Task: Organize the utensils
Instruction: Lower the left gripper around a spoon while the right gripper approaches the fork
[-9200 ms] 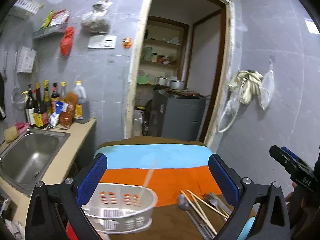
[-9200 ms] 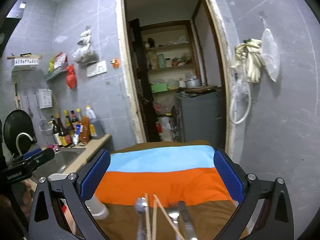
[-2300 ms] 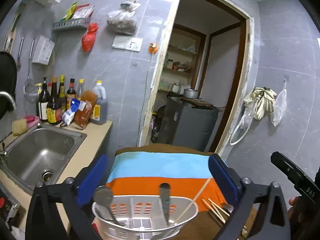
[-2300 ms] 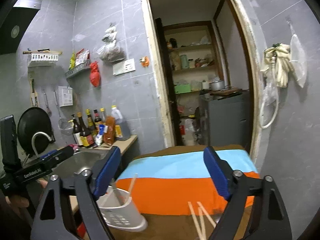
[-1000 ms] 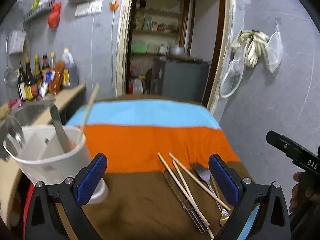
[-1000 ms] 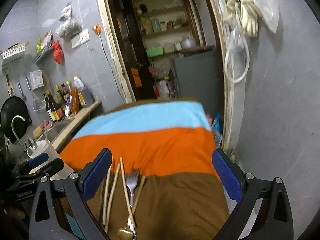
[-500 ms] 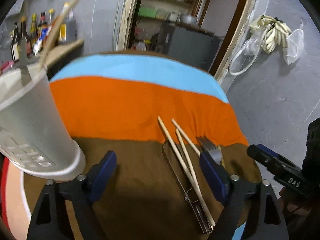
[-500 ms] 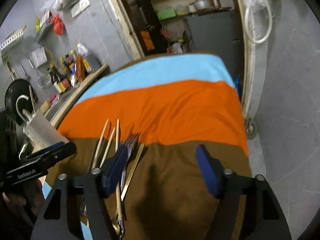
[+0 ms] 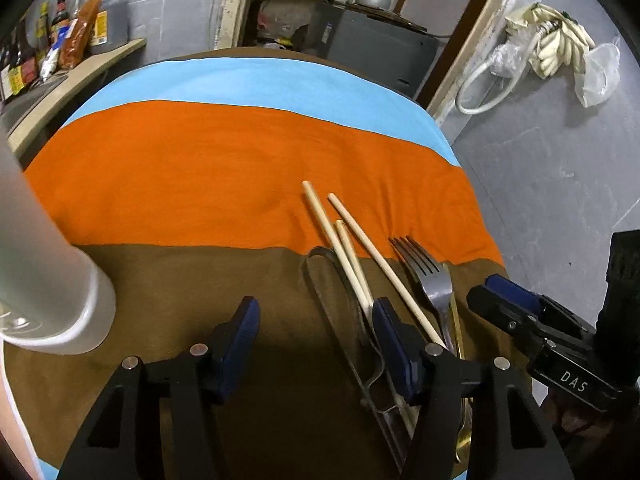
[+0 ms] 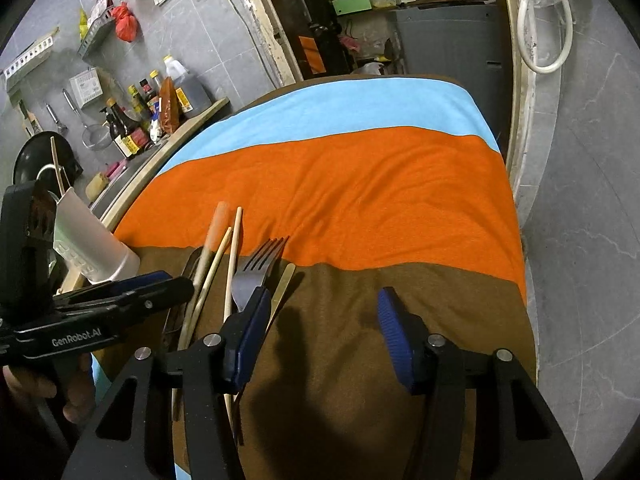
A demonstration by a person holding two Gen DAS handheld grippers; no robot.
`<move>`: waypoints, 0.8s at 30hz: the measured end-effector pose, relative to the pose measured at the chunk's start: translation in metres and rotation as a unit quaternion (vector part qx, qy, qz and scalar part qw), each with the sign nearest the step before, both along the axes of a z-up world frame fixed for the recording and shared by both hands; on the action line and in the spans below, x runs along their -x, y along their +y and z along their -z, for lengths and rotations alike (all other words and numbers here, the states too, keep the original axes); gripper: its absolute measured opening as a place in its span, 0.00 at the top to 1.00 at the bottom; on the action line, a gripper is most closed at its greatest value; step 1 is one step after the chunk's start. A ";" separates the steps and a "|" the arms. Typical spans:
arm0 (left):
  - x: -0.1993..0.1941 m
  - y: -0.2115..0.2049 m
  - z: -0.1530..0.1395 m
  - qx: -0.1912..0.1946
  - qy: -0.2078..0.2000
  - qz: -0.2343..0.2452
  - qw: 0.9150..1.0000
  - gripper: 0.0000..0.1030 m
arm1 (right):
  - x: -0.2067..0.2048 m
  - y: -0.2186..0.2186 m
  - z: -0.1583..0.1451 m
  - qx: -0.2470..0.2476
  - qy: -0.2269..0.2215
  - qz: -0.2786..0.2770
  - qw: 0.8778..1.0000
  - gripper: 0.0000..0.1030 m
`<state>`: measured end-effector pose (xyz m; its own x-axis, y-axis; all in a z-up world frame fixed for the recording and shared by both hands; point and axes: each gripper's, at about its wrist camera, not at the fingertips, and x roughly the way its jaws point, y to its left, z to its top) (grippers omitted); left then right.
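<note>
both grippers have dropped toward the cloth [image 9: 180, 184], jaws narrower but still spread and holding nothing. the left gripper [image 9: 314, 322] has chopsticks [image 9: 352, 264] under its right jaw; the right gripper [image 10: 320, 320] has the fork [image 10: 256, 276] ahead of its left jaw. next likely: pinch one for the white holder [image 10: 90, 248], off left. pale sticks, dull steel.

sauce bottles [image 10: 160, 108] on counter [image 9: 76, 76], striped cloth [image 10: 360, 184], grey cabinet [image 9: 372, 40]

three chopsticks [image 9: 352, 258], one fork [image 9: 430, 276], one metal tongs [image 9: 340, 312] and one gold-coloured utensil [image 10: 282, 286] lie ahead of the grippers; one white holder [image 9: 44, 280] stands left, holding one chopstick [image 10: 57, 168].
</note>
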<state>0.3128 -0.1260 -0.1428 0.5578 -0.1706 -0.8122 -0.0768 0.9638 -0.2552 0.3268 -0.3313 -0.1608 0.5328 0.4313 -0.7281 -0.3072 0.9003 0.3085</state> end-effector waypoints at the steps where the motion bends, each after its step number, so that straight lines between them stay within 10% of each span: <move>1: -0.002 -0.001 0.000 -0.005 0.002 0.002 1.000 0.45 | 0.000 -0.001 0.000 0.000 0.000 0.000 1.000 0.51; 24: 0.007 0.007 0.001 0.001 0.028 -0.006 1.000 0.60 | -0.013 0.023 -0.005 0.032 -0.002 -0.069 0.997 0.60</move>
<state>0.3058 -0.1191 -0.1437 0.5135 -0.1652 -0.8420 -0.1027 0.9624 -0.2514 0.3398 -0.3087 -0.1560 0.4737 0.4544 -0.7544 -0.4313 0.8666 0.2511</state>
